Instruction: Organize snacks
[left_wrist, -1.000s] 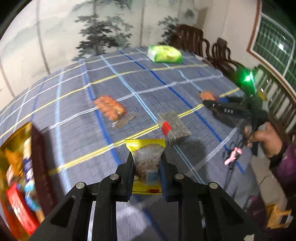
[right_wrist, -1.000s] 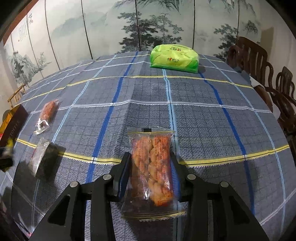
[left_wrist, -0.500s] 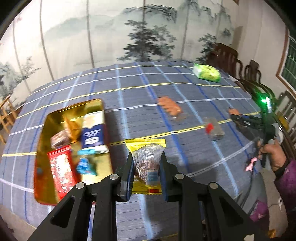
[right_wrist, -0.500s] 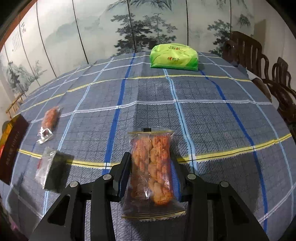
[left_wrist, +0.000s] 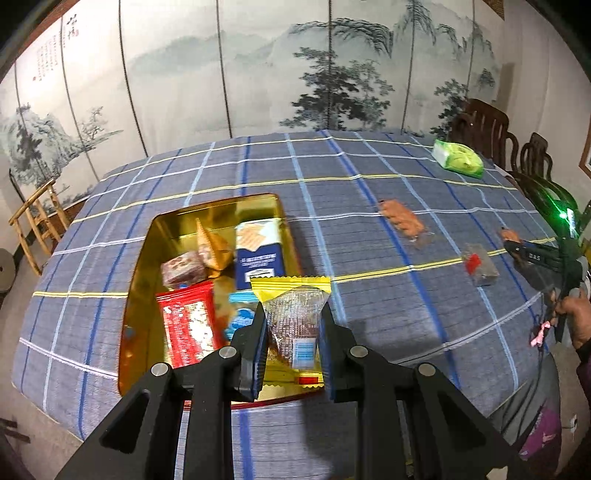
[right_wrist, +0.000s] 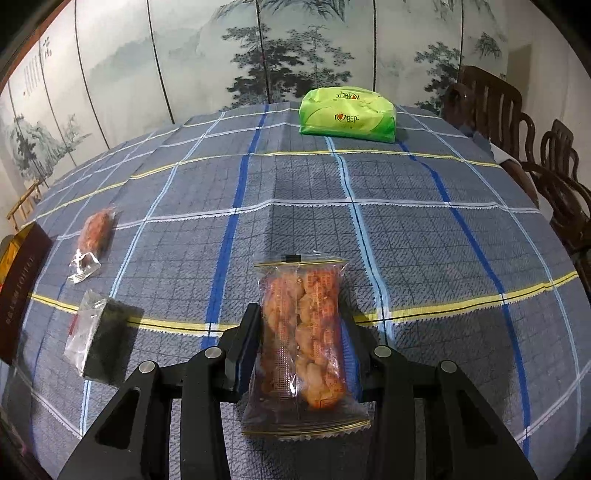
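Note:
My left gripper (left_wrist: 291, 328) is shut on a yellow-edged snack packet (left_wrist: 293, 314) and holds it above the near right part of the gold tin (left_wrist: 166, 229), which holds several snacks. My right gripper (right_wrist: 301, 332) is shut on a clear packet of orange twisted snacks (right_wrist: 303, 332) above the tablecloth; it also shows at the right of the left wrist view (left_wrist: 532, 254). On the table lie an orange snack packet (right_wrist: 94, 232) (left_wrist: 400, 219) and a dark snack in clear wrap (right_wrist: 98, 338) (left_wrist: 480, 264).
A green tissue pack (right_wrist: 347, 110) (left_wrist: 458, 158) lies at the far side of the table. Dark wooden chairs (right_wrist: 554, 177) stand on the right, a bamboo chair (left_wrist: 37, 218) on the left. A painted screen stands behind. The tin's dark side (right_wrist: 18, 288) shows at the left edge.
My left gripper has swung left with its packet, from over the bare cloth to over the gold tin. My right gripper has held almost still with its packet.

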